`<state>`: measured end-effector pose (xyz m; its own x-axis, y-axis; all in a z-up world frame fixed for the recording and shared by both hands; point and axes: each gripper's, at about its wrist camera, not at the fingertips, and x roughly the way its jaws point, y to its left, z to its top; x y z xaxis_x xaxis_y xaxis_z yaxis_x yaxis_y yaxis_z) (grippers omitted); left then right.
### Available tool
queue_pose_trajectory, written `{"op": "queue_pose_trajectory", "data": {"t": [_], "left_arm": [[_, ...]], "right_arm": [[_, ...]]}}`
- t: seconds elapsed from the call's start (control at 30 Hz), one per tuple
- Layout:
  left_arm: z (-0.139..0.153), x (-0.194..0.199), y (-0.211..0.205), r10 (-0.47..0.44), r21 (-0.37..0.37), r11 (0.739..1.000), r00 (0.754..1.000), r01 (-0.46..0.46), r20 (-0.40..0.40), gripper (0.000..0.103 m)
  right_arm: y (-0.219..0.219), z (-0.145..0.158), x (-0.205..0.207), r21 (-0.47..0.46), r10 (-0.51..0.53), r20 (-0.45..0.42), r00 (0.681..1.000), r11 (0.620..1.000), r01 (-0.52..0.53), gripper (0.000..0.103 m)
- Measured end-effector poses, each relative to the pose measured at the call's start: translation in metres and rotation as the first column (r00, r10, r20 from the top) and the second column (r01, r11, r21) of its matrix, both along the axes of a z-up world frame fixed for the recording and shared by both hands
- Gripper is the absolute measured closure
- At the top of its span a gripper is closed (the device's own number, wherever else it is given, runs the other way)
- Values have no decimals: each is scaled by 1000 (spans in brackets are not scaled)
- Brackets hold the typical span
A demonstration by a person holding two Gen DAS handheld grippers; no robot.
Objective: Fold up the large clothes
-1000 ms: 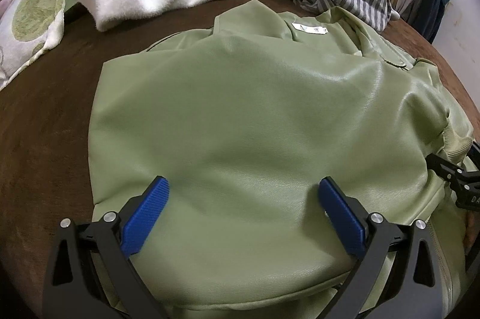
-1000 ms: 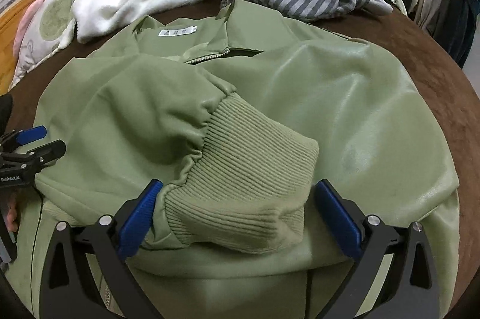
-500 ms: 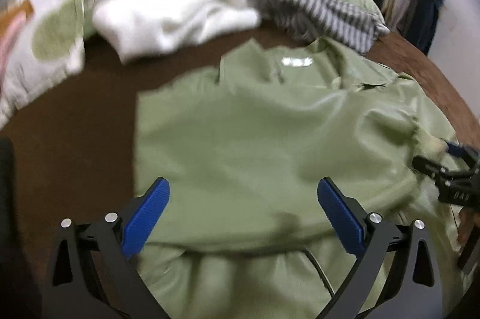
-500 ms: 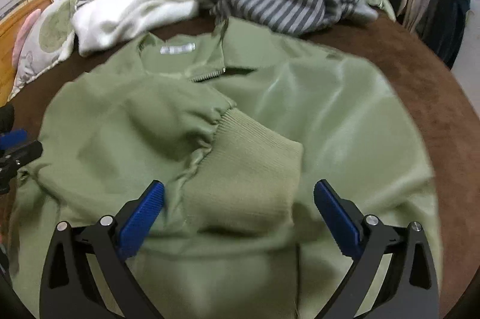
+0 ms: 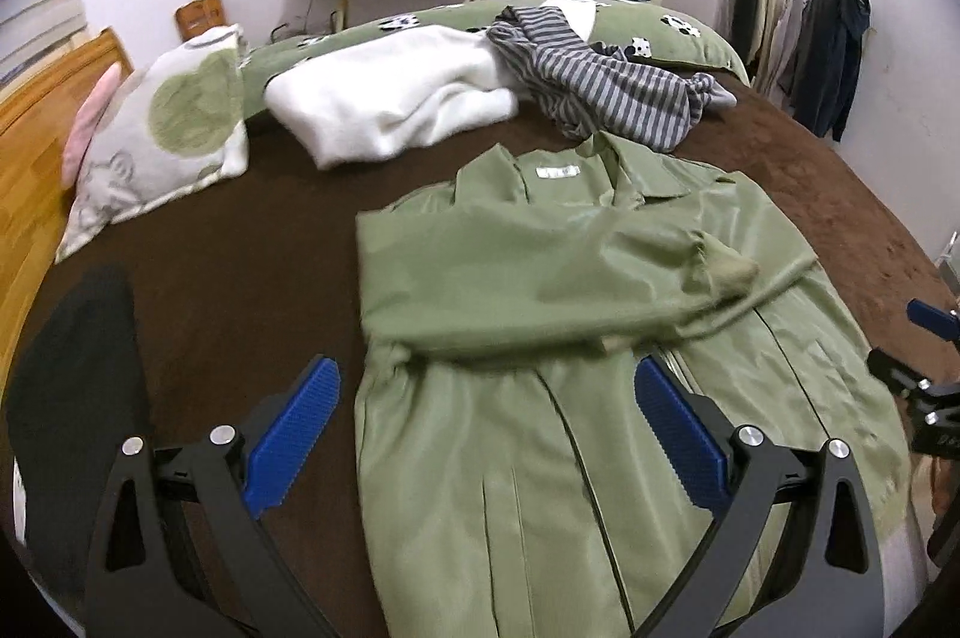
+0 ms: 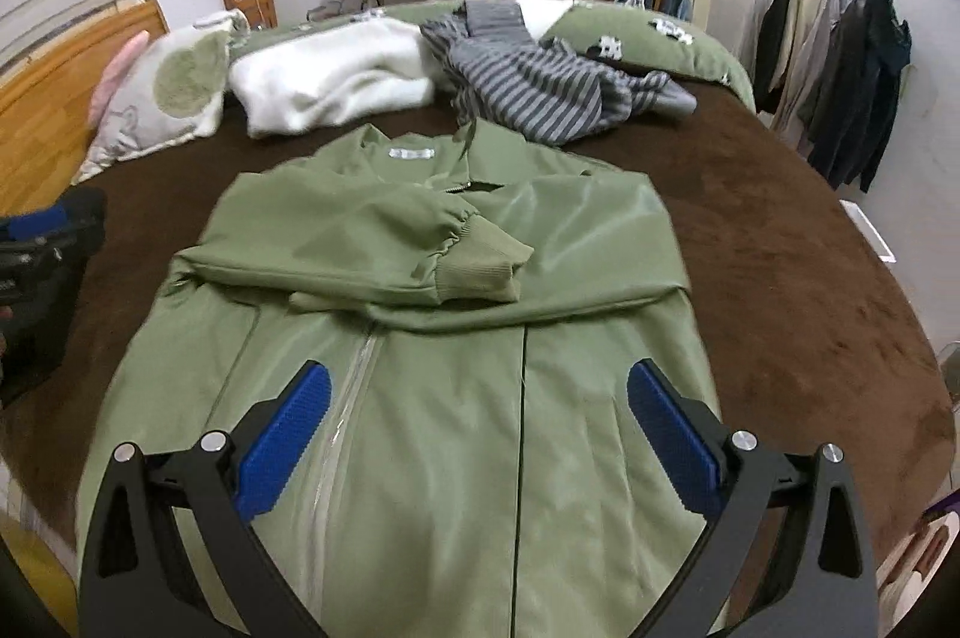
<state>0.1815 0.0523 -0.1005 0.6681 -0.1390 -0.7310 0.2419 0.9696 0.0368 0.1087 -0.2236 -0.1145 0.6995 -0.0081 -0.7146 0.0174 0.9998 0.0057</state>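
Olive-green smooth-shelled jacket [image 6: 456, 398] is lying face up and zipped on the brown plush bedspread [image 6: 780, 230], collar pointing away from the camera and both sleeves lying crossed over its chest, the ribbed knit cuff [image 6: 480, 272] of the upper sleeve resting near the jacket's middle. Beyond the jacket's collar, a fluffy white blanket [image 6: 324, 80] and a grey striped garment [image 6: 528, 92] are sitting in heaps. Nearer than the jacket's hem, the left gripper [image 5: 480, 434] and the right gripper [image 6: 474, 428] are both hovering with jaws spread wide, grasping nothing. The shell is looking slick, soft and fairly light, so it will probably slide and slump when lifted; pinching the hem corners, where the fabric is doubled, seems the surest hold for folding upward toward the collar.
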Motion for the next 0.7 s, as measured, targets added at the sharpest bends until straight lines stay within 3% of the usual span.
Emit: {"op": "queue_pose_trajectory", "data": {"t": [0.37,0.7], "left_arm": [[-7,-100,31,69,15,998,997,-68,-44,6],[-62,-155,60,153,67,987,983,-147,-98,6]], "right_arm": [[-16,34,-84,7,7,38,999,1000,-7,6],[-36,6,-138,36,1,-7,1000,999,-1,6]]}}
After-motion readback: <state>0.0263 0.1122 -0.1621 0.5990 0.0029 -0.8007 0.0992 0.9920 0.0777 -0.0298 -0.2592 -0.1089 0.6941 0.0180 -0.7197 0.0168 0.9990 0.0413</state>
